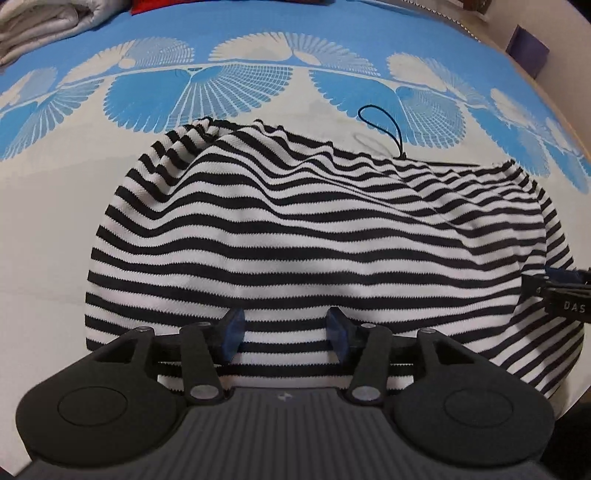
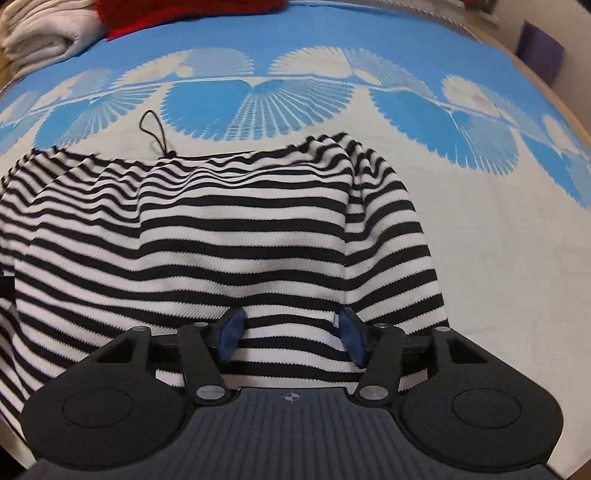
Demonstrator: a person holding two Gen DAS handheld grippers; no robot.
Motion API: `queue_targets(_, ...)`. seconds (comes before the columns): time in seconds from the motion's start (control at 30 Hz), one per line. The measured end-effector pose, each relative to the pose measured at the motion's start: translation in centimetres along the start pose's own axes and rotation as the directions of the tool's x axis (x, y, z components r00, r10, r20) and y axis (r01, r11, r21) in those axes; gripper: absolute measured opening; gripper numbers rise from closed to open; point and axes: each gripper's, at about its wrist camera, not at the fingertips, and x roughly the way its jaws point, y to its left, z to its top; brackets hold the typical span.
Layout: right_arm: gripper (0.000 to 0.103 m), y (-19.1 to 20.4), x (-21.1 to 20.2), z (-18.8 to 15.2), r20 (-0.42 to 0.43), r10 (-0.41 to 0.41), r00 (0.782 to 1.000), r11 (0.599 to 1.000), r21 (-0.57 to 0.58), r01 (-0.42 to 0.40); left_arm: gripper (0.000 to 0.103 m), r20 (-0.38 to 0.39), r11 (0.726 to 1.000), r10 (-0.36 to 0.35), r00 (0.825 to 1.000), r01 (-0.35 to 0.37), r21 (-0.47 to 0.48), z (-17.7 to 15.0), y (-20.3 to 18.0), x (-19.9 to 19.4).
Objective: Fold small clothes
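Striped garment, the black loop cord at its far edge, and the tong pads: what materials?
Black-and-white striped garment: looks like matte knit fabric, probably cotton; a fine ribbed texture shows and it drapes in soft folds. Thin black loop cord: smooth, thin, holds a springy loop, possibly elastic or nylon. Blue pads on the left tongs: dull finish, likely rubber or soft plastic; cannot tell which.

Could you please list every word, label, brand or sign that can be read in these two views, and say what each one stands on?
"DAS": white letters on the black finger of the right gripper, cut off at the frame's right edge, so the word may run on.
A small crosshair mark, no letters: on the grey ribbed body of each gripper.
The striped garment and the blue and white cloth under it bear no text.
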Motion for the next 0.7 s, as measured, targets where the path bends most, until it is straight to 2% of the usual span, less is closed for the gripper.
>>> queue_targets(0.17, 0.062, -0.3, -0.4, -0.4, 0.015, -0.014, 1.0, 1.0, 0.002, 0.014, 0.055, 0.028, 0.999, -0.035, 0.999, 0.035, -0.03, 0.0, 1.0, -1.1)
queue_targets(0.23, 0.062, -0.6, -1.9, -0.4, 0.071, -0.037, 0.997, 0.999, 0.009, 0.037, 0.055, 0.054, 0.999, -0.036, 0.998, 0.038, -0.037, -0.2, 1.6, -1.8)
queue_targets(0.37, 0.063, -2.4, -5.9, -0.8, 0.245, -0.062, 0.967, 0.997, 0.068, 0.047, 0.058, 0.07, 0.998, -0.027, 0.997, 0.031, -0.056, -1.0, 3.0, -2.8)
queue_targets(0.47, 0.063, -3.8, -8.3, -1.5, 0.308, -0.065, 0.949, 0.994, 0.102, 0.035, 0.059, 0.088, 0.998, -0.019, 0.996, 0.025, -0.064, -1.7, 3.9, -3.8)
queue_targets(0.7, 0.068, -5.9, -13.4, -3.8, 0.417, -0.012, 0.909, 0.99, 0.135, -0.049, 0.072, 0.159, 0.997, 0.003, 0.987, 0.009, -0.077, -3.2, 4.9, -6.5)
